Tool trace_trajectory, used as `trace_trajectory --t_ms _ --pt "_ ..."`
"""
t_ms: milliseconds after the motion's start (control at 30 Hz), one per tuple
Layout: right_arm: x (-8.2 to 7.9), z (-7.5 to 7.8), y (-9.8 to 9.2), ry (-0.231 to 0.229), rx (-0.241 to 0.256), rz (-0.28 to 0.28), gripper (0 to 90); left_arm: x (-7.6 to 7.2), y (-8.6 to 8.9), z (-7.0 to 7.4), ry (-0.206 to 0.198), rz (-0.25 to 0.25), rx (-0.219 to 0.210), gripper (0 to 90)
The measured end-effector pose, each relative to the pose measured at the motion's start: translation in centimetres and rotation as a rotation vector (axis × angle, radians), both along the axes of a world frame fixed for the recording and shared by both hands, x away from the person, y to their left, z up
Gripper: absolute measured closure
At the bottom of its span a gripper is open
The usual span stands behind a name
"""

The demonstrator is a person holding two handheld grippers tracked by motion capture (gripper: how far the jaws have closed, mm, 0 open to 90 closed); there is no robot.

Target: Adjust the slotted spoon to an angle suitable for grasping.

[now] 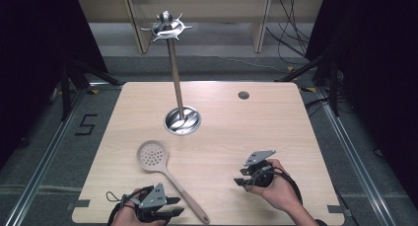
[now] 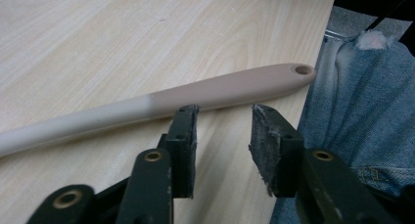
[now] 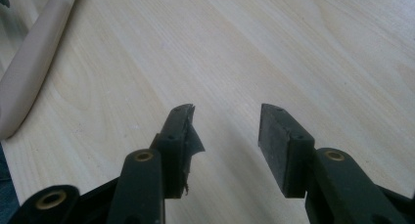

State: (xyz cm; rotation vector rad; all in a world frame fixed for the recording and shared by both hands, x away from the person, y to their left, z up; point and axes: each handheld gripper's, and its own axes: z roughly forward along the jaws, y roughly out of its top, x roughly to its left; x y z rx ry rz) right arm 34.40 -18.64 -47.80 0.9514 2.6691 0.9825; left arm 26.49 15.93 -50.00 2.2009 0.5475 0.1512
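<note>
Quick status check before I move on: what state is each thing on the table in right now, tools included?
Slotted spoon: lying flat on the table, handle end near the front edge, not gripped.
Utensil stand: upright, hooks bare.
Left tool: open, jaws just short of the spoon handle.
Right tool: open, holding nothing, over bare table.

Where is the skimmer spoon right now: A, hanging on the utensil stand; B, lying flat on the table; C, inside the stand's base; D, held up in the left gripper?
B: the skimmer spoon lies flat on the table, its handle just ahead of the left gripper, whose jaws are open.
</note>
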Motion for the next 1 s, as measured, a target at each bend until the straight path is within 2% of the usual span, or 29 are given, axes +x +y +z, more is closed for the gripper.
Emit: trace_trajectory --t_ms 33,100,133,200,233,267,333,367,400,433,500,567,600,633,667,700,733,800,833,867,900,967,1000 --pt "0.1 0.1 -0.1 0.007 -0.009 0.012 56.6 0.1 0.0 0.0 0.003 -0.018 0.008 58.4" --pt "0.2 0.0 -0.1 0.006 -0.008 0.017 56.3 0.2 -0.1 0.1 -0.01 -0.02 0.014 55.5" --pt "0.1 0.0 0.0 -0.007 -0.006 -0.003 55.8 0.3 -0.2 0.3 -0.028 -0.03 0.033 53.7" --pt "0.1 0.2 -0.1 0.004 -0.015 0.002 55.6 0.4 -0.3 0.4 -0.025 -0.038 0.031 50.4" --pt "0.2 0.2 -0.2 -0.004 -0.015 0.0 55.3 0.6 -0.3 0.6 -0.013 -0.06 0.039 50.4" --pt "0.2 0.2 -0.3 -0.004 -0.018 -0.006 55.0 0.6 -0.5 0.8 -0.007 -0.079 0.034 46.0" --pt "0.2 0.0 -0.3 -0.019 -0.008 -0.01 54.7 0.7 -0.5 1.0 -0.015 -0.089 0.039 43.9" --pt "0.4 0.0 -0.4 -0.013 -0.012 0.006 54.6 1.0 -0.6 1.4 -0.017 -0.111 0.058 42.1" --pt "0.4 0.0 -0.4 -0.009 -0.013 0.004 54.4 1.0 -0.8 1.5 -0.014 -0.119 0.061 40.7" --pt "0.5 0.0 -0.4 -0.011 -0.011 0.001 54.2 1.3 -0.8 1.6 -0.028 -0.134 0.093 39.4" --pt "0.5 -0.1 -0.5 -0.011 -0.012 -0.001 54.0 1.7 -1.1 2.0 -0.038 -0.153 0.119 38.3" --pt "0.5 -0.1 -0.5 -0.01 -0.013 -0.007 53.9 1.8 -1.2 2.1 -0.046 -0.156 0.129 37.6" --pt "0.4 0.0 -0.5 -0.003 -0.011 -0.016 53.7 2.3 -1.5 2.3 -0.039 -0.198 0.164 37.8" --pt "0.4 0.0 -0.5 -0.003 -0.011 -0.016 53.7 2.3 -1.5 2.3 -0.039 -0.198 0.164 37.9" --pt "0.4 -0.1 -0.5 -0.007 -0.011 -0.018 53.6 2.7 -1.8 2.4 -0.062 -0.212 0.191 38.0" --pt "0.4 -0.1 -0.5 0.001 -0.011 -0.021 53.7 2.9 -2.0 2.5 -0.064 -0.228 0.2 38.0" --pt "0.4 0.0 -0.5 0.002 -0.008 -0.022 53.6 3.2 -2.1 2.6 -0.071 -0.258 0.229 38.0" --pt "0.5 -0.1 -0.5 -0.005 -0.009 -0.023 53.6 3.4 -2.4 2.5 -0.065 -0.257 0.229 37.5" --pt "0.5 -0.1 -0.5 -0.005 -0.007 -0.023 53.6 3.6 -2.4 2.5 -0.072 -0.277 0.257 37.2" --pt "0.5 -0.2 -0.6 -0.007 -0.005 -0.023 53.6 3.7 -2.6 2.5 -0.068 -0.284 0.266 37.2" --pt "0.5 -0.1 -0.6 -0.005 -0.004 -0.024 53.6 3.7 -2.8 2.3 -0.056 -0.272 0.253 37.0" --pt "0.5 -0.2 -0.5 -0.003 -0.005 -0.019 53.5 4.0 -2.9 2.4 -0.052 -0.308 0.291 36.6" --pt "0.5 -0.1 -0.5 0.004 -0.005 -0.021 53.4 4.0 -3.1 2.3 -0.053 -0.311 0.286 36.2"
